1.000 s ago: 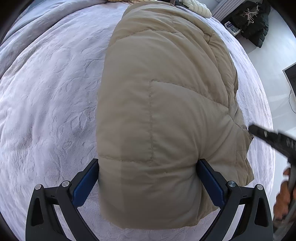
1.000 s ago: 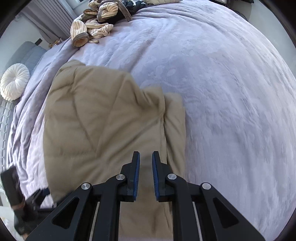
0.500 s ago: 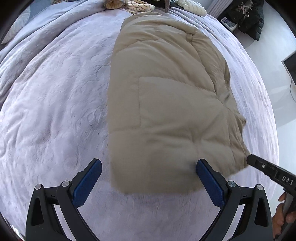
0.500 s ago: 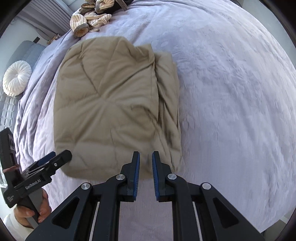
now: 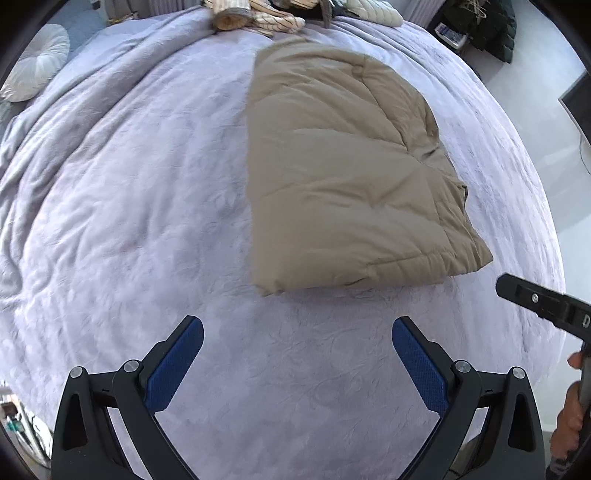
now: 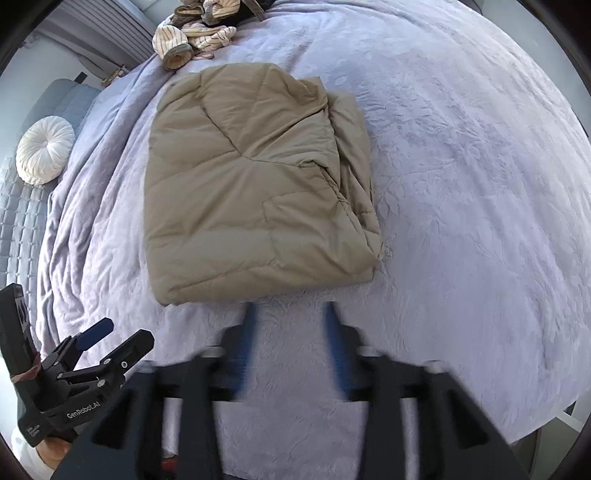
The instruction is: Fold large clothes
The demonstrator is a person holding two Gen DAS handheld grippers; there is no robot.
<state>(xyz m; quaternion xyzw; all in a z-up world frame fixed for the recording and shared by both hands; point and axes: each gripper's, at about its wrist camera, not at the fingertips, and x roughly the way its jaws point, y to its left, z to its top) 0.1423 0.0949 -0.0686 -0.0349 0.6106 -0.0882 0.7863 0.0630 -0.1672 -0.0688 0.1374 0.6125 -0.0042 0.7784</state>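
Note:
A tan padded jacket (image 5: 351, 177) lies folded into a thick rectangle on the lavender bedspread (image 5: 129, 192); it also shows in the right wrist view (image 6: 255, 192). My left gripper (image 5: 297, 343) is wide open and empty, hovering just short of the jacket's near edge. It also shows at the lower left of the right wrist view (image 6: 114, 341). My right gripper (image 6: 290, 325) is open and empty, motion-blurred, just short of the jacket's near edge. Its tip shows at the right edge of the left wrist view (image 5: 517, 291).
A pile of striped clothes (image 6: 192, 29) lies at the far end of the bed. A round white cushion (image 6: 44, 149) rests on a grey quilted surface at the left. Dark clothing (image 5: 491, 26) hangs beyond the bed's far right corner.
Both grippers have drawn back from the jacket, which now lies flat and free on the bed. The right gripper's jaws have opened from nearly shut.

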